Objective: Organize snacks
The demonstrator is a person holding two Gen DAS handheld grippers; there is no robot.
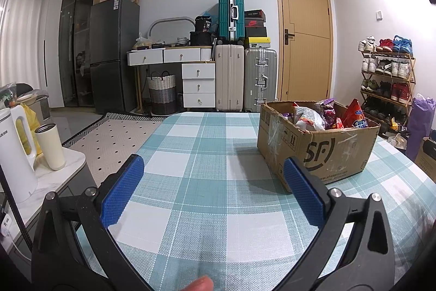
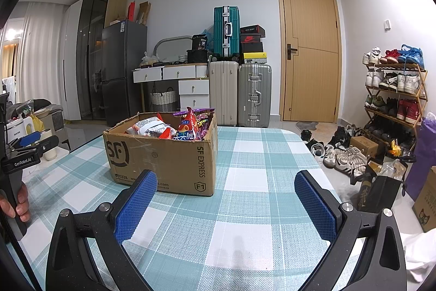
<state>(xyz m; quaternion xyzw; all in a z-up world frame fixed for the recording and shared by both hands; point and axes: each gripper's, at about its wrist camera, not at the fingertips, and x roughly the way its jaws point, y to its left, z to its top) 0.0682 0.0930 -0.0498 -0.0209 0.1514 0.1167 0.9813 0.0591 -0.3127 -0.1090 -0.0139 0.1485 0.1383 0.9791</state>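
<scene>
An open cardboard box (image 1: 318, 149) marked SF stands on the checked tablecloth (image 1: 207, 182), holding several snack bags (image 1: 310, 117). It also shows in the right wrist view (image 2: 163, 157), with the snack bags (image 2: 174, 128) inside. My left gripper (image 1: 214, 165) is open and empty, low over the cloth, left of the box. My right gripper (image 2: 224, 180) is open and empty, in front of and right of the box. The left gripper also shows at the left edge of the right wrist view (image 2: 27, 143), held by a hand.
A white kettle (image 1: 13, 154) and a cream tumbler (image 1: 51, 146) stand on a side counter at the left. Suitcases (image 1: 245, 78), a fridge (image 1: 114, 56) and a door (image 1: 305, 40) line the back wall. Shoes (image 2: 340, 154) and bags (image 2: 381, 190) lie on the floor at the right.
</scene>
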